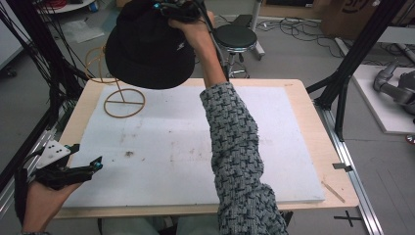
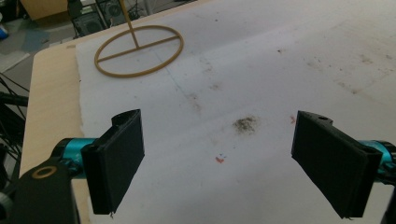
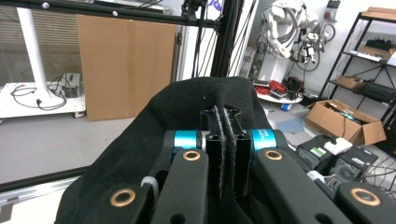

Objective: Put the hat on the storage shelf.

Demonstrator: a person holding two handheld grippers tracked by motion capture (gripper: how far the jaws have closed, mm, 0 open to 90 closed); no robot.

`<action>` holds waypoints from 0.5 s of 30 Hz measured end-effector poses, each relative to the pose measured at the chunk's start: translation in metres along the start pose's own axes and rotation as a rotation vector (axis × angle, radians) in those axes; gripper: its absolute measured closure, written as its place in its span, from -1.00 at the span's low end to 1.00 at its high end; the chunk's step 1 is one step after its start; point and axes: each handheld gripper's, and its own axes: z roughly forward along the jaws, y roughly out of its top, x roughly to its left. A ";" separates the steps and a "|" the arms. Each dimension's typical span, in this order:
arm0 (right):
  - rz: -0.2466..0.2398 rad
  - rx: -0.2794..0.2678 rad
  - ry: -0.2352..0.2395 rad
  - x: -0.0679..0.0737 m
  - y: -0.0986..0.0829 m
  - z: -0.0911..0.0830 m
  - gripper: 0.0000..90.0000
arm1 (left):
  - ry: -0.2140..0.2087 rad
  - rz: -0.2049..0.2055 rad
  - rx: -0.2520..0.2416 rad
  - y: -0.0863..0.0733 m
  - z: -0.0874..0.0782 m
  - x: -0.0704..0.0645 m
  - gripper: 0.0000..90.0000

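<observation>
A black hat [image 1: 147, 49] hangs high over the table's far left, above a thin yellow wire stand [image 1: 123, 100] with a ring base. My right gripper [image 1: 176, 11] is shut on the hat's brim; in the right gripper view the black fabric [image 3: 187, 107] is pinched between the closed jaws, my right gripper [image 3: 224, 154] holding it. My left gripper [image 1: 85, 159] rests low at the table's near left corner, open and holding nothing; in the left gripper view my left gripper [image 2: 219, 158] has its jaws wide apart over the white foam board [image 2: 261, 70], and the stand's ring base [image 2: 139, 50] lies ahead.
The white foam board [image 1: 195, 142] covers most of the wooden table [image 1: 323, 142] and carries a few dark smudges. A black stool [image 1: 236, 36] stands beyond the far edge. Black frame posts [image 1: 342, 83] rise at the right, and cardboard boxes sit in the background.
</observation>
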 end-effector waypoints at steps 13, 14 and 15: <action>0.021 -0.011 0.063 0.027 0.012 0.061 0.98 | 0.026 -0.013 0.001 -0.012 -0.018 0.003 -0.62; 0.023 -0.009 0.067 0.029 0.012 0.065 0.98 | 0.026 -0.012 0.001 -0.012 -0.019 0.003 -0.62; 0.017 -0.003 0.069 0.033 0.012 0.073 0.98 | 0.028 -0.013 0.002 -0.013 -0.020 0.003 -0.62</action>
